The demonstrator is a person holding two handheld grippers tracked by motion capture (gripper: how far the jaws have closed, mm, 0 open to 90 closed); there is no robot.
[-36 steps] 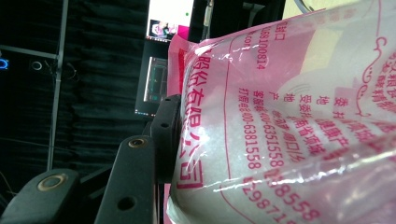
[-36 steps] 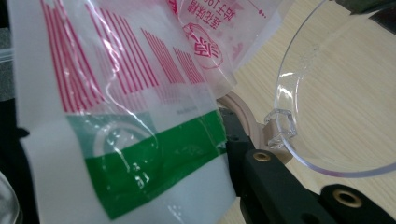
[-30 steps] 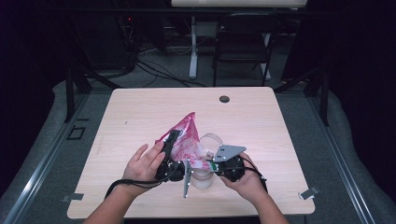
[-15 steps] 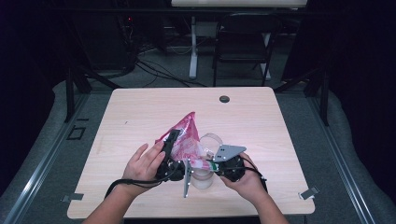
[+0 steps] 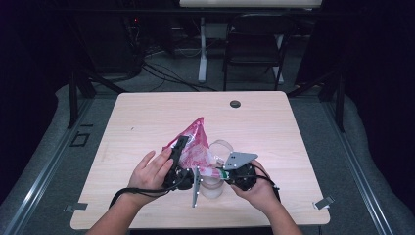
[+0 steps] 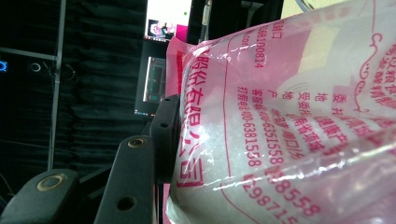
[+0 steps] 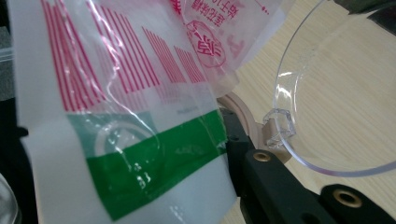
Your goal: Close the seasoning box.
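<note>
Near the table's front, both claws still grip the unmoved pink bag (image 5: 193,147).

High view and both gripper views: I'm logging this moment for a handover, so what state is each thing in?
Pink printed bag: lifted off the table, tilted, white grains inside, held at both sides.
Clear round container: on the table, open, beside the bag.
Left gripper: shut on the bag's side.
Right gripper: shut on the bag's green-banded edge.
Table: bare wood, a dark round cap near its far edge.
</note>
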